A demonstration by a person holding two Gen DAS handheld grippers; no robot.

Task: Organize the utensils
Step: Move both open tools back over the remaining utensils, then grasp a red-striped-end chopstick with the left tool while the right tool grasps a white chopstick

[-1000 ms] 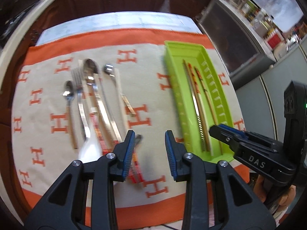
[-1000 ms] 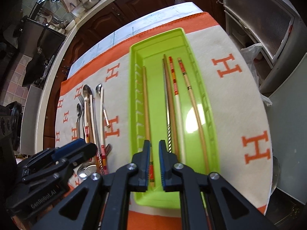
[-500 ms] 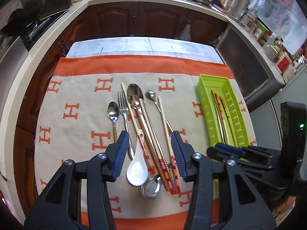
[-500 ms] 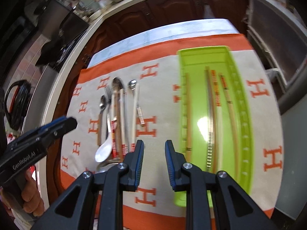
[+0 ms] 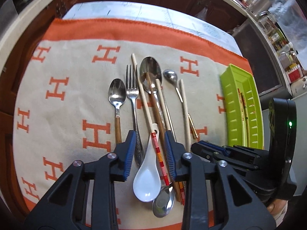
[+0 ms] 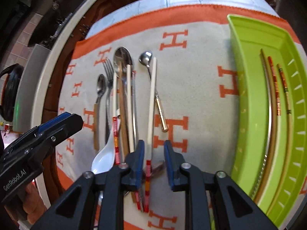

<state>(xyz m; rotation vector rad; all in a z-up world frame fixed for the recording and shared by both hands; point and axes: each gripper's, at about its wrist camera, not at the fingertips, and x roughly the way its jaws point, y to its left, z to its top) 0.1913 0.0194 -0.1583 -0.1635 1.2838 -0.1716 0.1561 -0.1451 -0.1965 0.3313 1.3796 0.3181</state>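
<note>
Both grippers' ribbed blue fingers point(image 5: 130, 149) stand apart, just narrowed, above glossy spoons and slim chopsticks point(image 6: 152, 103).

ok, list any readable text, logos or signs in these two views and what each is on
"GenRobot.AI": on the side of the left gripper, seen from the right wrist.
"H": orange letter repeated across the cloth.
Labels on the jars along the counter: too small and blurred to read.
No readable text on the tray or utensils.
</note>
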